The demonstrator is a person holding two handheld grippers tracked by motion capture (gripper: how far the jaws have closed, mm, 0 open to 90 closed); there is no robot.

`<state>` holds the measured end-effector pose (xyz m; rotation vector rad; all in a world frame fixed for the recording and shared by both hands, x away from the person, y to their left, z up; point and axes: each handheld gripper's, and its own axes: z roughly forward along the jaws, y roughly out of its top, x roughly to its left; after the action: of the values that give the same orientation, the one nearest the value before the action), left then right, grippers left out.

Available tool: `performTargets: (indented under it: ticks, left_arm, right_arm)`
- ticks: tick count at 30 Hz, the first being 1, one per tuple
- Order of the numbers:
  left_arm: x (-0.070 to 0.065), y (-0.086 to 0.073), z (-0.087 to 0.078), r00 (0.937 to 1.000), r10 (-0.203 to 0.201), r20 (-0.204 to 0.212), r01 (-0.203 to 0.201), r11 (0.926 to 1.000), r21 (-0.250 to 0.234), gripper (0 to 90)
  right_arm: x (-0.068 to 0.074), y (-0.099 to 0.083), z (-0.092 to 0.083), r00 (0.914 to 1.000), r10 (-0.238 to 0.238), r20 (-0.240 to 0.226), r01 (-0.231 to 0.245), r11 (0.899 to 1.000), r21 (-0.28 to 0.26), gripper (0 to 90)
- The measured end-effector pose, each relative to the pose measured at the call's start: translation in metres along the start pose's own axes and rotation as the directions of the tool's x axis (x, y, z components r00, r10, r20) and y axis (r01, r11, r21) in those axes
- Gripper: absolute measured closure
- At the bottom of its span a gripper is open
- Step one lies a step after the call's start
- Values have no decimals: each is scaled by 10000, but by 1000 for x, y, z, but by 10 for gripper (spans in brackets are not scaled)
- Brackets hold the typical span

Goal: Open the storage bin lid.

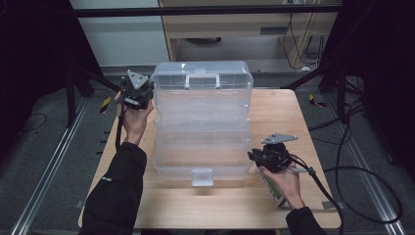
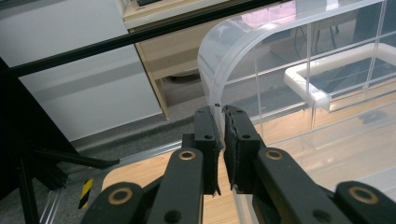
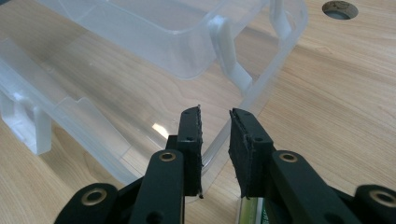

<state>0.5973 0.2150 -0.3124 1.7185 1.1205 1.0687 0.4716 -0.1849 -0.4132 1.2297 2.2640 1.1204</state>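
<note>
The left gripper [image 2: 221, 112] pinches the far-left wall of the clear plastic fold-out storage box [image 1: 201, 125], which sits mid-way on the pale wooden table [image 1: 274, 205]. The right gripper [image 3: 215, 114] straddles the box's near-right rim, jaws slightly apart.

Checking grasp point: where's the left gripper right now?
High view, far left: the left gripper is at the clear box's raised lid, fingers pinching its left edge.
</note>
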Motion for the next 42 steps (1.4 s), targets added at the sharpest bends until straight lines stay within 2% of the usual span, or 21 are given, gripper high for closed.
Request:
performTargets:
  ticks: [17, 33, 42]
  left_arm:
    - [3, 5, 14, 9997, -220, 143, 216, 9995, 249, 836]
    - [5, 3, 25, 9998, -36, 205, 31, 9998, 218, 817]
    - [6, 5, 32, 9992, -296, 256, 287, 9990, 349, 817]
  right_arm:
    - [0, 0, 0, 10000, 24, -18, -24, 10000, -1, 741]
    - [0, 0, 0, 10000, 36, -27, -36, 10000, -13, 740]
    - [0, 0, 0, 10000, 29, -32, -29, 10000, -28, 739]
